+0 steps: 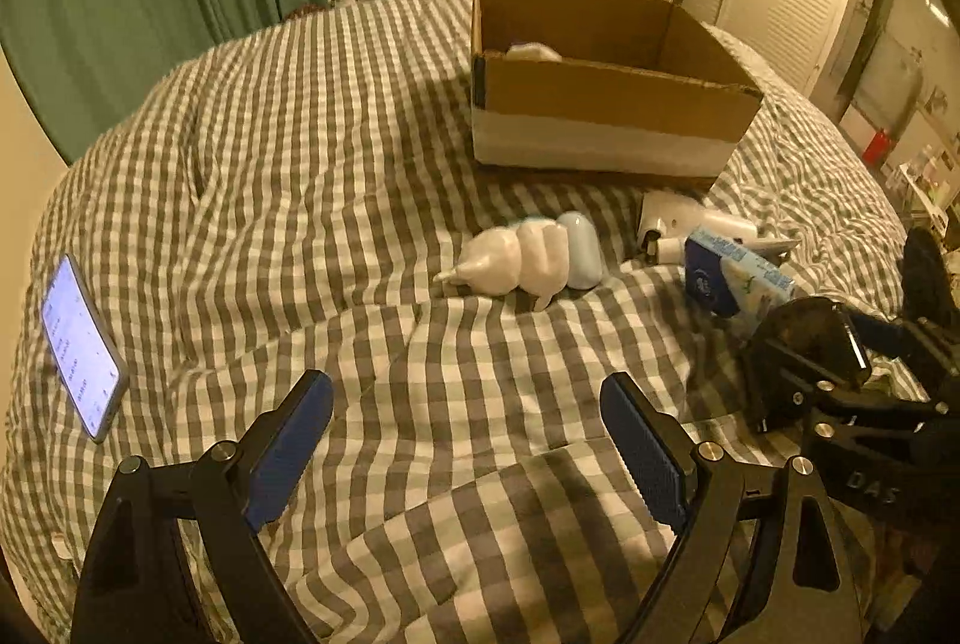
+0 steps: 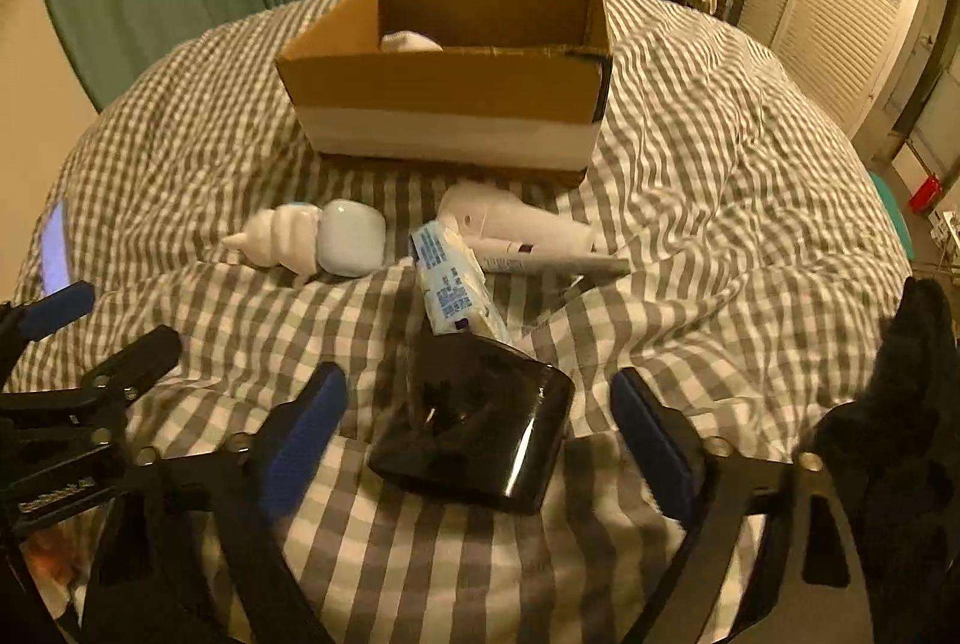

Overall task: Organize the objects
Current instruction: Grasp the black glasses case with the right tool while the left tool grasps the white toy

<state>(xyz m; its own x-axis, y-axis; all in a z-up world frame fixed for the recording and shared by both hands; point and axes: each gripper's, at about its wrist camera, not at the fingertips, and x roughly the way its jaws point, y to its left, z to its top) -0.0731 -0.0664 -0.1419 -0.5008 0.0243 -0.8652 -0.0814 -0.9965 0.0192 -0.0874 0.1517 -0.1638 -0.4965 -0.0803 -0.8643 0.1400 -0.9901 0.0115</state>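
Observation:
An open cardboard box (image 1: 606, 104) (image 2: 447, 104) stands on the checked bed, with a white object (image 2: 410, 41) inside. In front of it lie a white shell-shaped figure (image 1: 510, 257) (image 2: 279, 239), a pale blue case (image 1: 581, 248) (image 2: 351, 236), a white hair dryer (image 2: 516, 221), a tube (image 2: 552, 263) and a blue tissue pack (image 1: 735, 278) (image 2: 450, 284). A glossy black object (image 2: 477, 428) lies between the fingers of my right gripper (image 2: 480, 419), which is open around it. My left gripper (image 1: 465, 431) is open and empty over bare bedding.
A lit phone (image 1: 81, 347) lies on the bed at the left. The checked duvet (image 1: 300, 164) is rumpled with folds. Green curtains, white cupboard doors and cluttered furniture stand behind the bed. The right gripper's body shows in the left wrist view (image 1: 840, 380).

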